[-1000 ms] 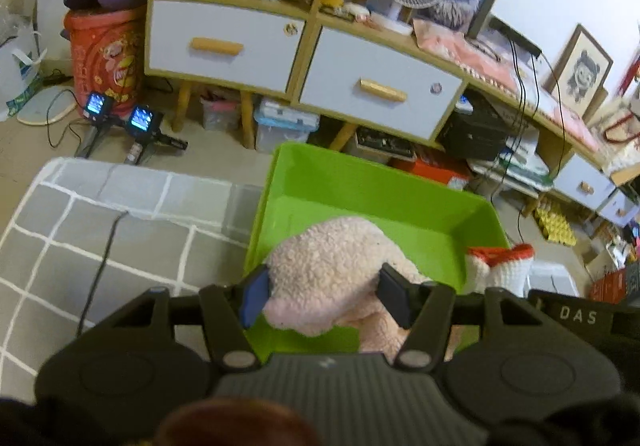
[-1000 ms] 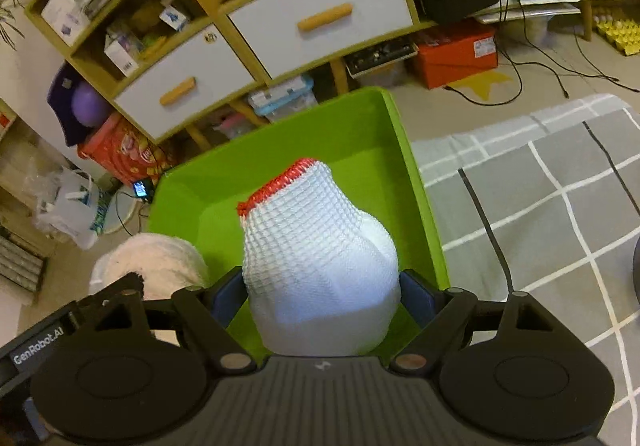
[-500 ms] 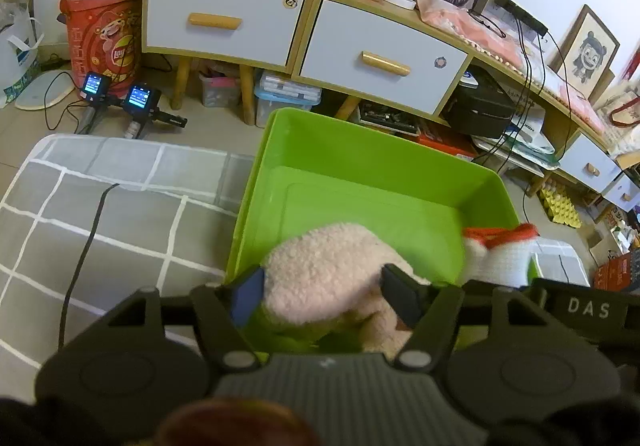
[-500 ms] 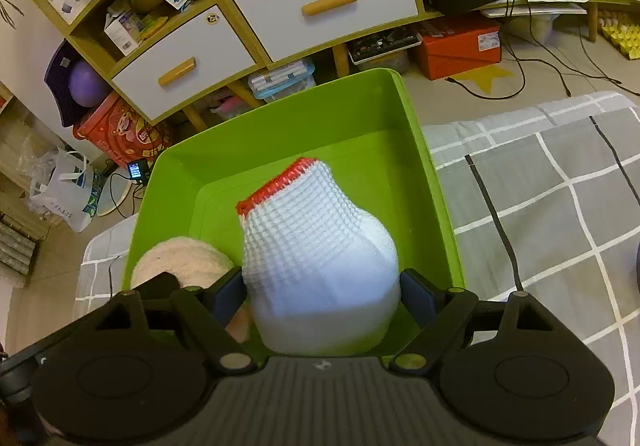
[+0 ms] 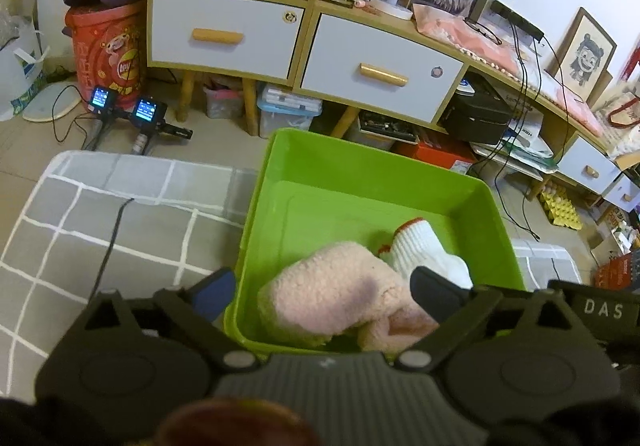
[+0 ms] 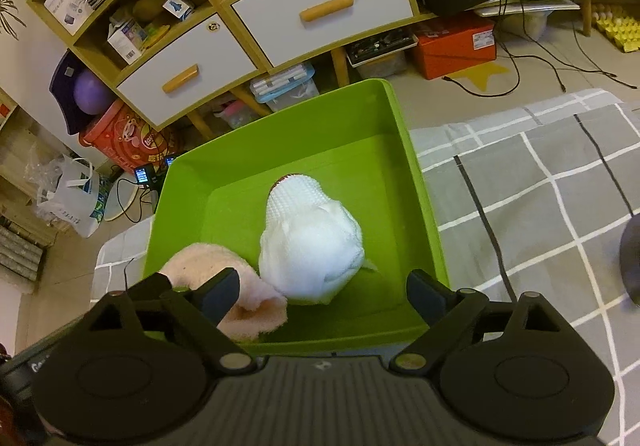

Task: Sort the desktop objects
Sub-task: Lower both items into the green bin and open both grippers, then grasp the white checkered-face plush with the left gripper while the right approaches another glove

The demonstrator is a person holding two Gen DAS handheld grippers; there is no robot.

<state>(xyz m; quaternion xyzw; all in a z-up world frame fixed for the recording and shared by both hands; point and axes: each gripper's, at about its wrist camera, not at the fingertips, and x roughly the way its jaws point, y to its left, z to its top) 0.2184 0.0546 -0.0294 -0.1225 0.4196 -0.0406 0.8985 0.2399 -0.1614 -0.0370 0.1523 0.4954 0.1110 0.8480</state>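
Observation:
A green plastic bin (image 5: 372, 166) (image 6: 416, 182) stands on the grey checked cloth. Inside it lie a pink fluffy bundle (image 5: 332, 302) (image 6: 240, 282) and a white knitted glove bundle with a red cuff (image 5: 424, 250) (image 6: 308, 242), side by side near the bin's front wall. My left gripper (image 5: 324, 290) hovers over the pink bundle, its jaws opening wide and its pads clear of the fabric. Over the white bundle my right gripper (image 6: 324, 286) is opening too, and nothing is pressed between its pads.
The grey checked cloth (image 5: 100, 226) (image 6: 540, 174) spreads on both sides of the bin, with a black cable (image 5: 116, 230) lying across it. Behind stand a wooden cabinet with white drawers (image 5: 304, 42), a red drum (image 5: 104, 50) and floor clutter.
Both grippers let go: the left jaws spread off the pink bundle, the right off the white glove bundle. Both bundles dropped to the bin's floor.

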